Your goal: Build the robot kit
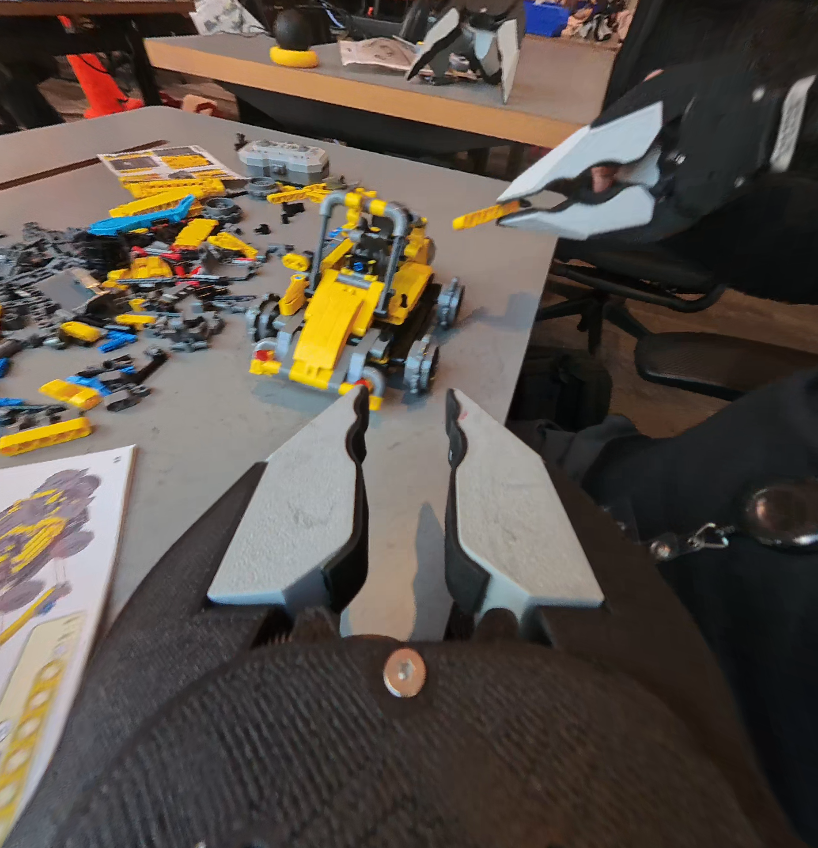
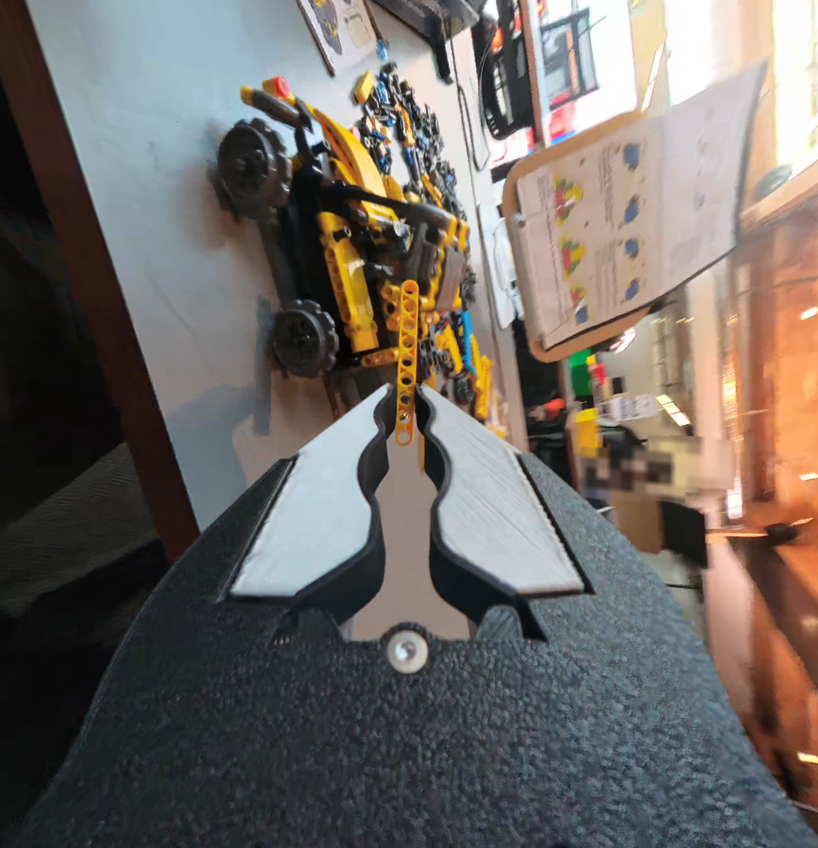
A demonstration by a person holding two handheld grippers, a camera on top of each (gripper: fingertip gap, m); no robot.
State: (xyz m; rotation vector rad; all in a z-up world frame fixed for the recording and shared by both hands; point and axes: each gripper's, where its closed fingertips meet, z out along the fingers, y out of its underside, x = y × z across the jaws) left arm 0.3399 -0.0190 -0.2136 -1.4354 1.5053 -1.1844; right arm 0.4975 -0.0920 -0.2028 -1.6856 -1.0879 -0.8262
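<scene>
A yellow and grey brick-built car [image 1: 352,303] stands on the grey table [image 1: 485,275] near its right edge. My left gripper [image 1: 406,399] is open and empty, just in front of the car's nose. My right gripper [image 1: 508,213] is shut on a thin yellow beam with holes [image 1: 483,214] and holds it in the air to the right of the car, above the table edge. In the right wrist view, which is rolled sideways, the beam [image 2: 408,348] sticks out from the right gripper [image 2: 405,390] toward the car [image 2: 343,238].
A heap of loose yellow, blue and black parts [image 1: 122,284] covers the table left of the car. An instruction booklet [image 1: 44,573] lies at the front left, a sticker sheet [image 1: 164,163] and a grey box [image 1: 283,158] at the back. An office chair [image 1: 673,321] stands right of the table. My hands' fingertips stand some 20 centimeters from each other.
</scene>
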